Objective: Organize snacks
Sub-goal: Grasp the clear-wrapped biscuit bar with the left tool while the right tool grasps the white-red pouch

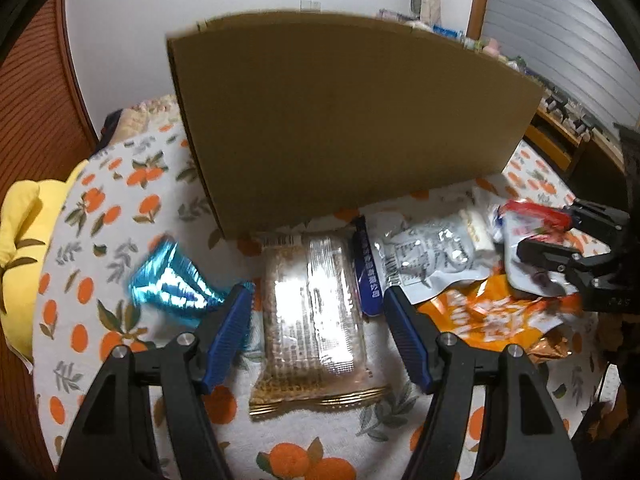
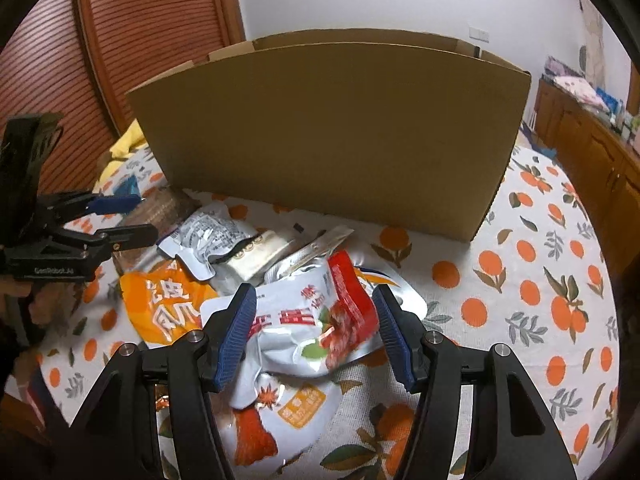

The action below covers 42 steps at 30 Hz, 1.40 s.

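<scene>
- Left gripper (image 1: 318,300): jaws spread, straddling a clear-wrapped brown wafer pack (image 1: 316,320) lying flat; pads not pressing it.
- At 10 o'clock of it, a shiny blue foil packet (image 1: 172,284); at 2 o'clock, a silver pouch (image 1: 432,256).
- Right gripper (image 2: 316,312): jaws spread around a crumpled white-and-red snack bag (image 2: 316,320); contact unclear.
- At 9 o'clock, an orange bag (image 2: 160,300).
- Tall brown cardboard box (image 2: 328,136) stands at 12 o'clock on the orange-print cloth (image 2: 540,280).

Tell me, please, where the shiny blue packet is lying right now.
In the left wrist view, the blue packet lies on the tablecloth, left of the clear biscuit pack.
</scene>
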{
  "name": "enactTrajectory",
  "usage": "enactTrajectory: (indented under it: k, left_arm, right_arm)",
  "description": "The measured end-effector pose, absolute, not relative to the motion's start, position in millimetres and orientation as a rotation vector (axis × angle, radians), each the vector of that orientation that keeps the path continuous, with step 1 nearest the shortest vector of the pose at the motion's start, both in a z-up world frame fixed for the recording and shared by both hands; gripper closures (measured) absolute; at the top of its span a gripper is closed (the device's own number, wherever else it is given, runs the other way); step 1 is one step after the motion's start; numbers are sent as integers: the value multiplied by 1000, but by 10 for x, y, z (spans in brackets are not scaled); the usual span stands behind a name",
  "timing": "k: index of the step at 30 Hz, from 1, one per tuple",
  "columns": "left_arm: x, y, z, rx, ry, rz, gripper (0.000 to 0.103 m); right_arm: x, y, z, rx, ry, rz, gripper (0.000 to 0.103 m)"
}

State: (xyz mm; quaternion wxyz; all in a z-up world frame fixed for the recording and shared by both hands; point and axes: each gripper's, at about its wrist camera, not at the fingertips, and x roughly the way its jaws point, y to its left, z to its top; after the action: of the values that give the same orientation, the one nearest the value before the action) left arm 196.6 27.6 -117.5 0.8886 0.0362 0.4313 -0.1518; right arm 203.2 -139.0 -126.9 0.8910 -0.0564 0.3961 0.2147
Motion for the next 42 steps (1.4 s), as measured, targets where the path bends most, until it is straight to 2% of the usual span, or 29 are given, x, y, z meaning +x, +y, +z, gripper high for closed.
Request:
enactTrajectory:
  k: [8,12,23,25,27,28,29,34,37,39,42]
  left_arm:
    - [1981,245,-1198,102,883,-300,32]
    - [1986,223,-1218,116,892,-273,23]
    - [1995,241,-1221,120,893,-263,23]
    - [2000,253,-1218,109,891,-266,27]
    - [1980,259,-1195,91,880,-285,47]
    - [1977,283,-1189,79,879,-289,49]
    - [1977,305,-1186,74,877,-286,56]
    - [1985,329,-1191,75,877,-296,56]
    - [1976,289,-1194,97,881,-295,54]
    - [1956,296,-1185,97,872,-299,60]
    - [1910,282,-1171,84,864,-310,62]
  right_arm:
    - [2050,-1429,-1301,-100,838,446,41]
    - [2051,-1422,-1299,-101,837,444,41]
    - [2057,-1412,-1304,-106,835,440,42]
    - [2056,-1410,-1306,-107,837,442,43]
    - [2048,-1399,-1303,-122,833,452,46]
    - [2038,-1398,-1299,-129,831,456,50]
    - [2033,-1400,-1302,-139,833,458,53]
    - [2022,-1430,-1304,-135,849,474,54]
    - [2032,-1439,-1297,-136,850,482,60]
    - [2037,-1464,-1283,-126,849,490,64]
    - [2006,-1457,-1241,-119,841,505,69]
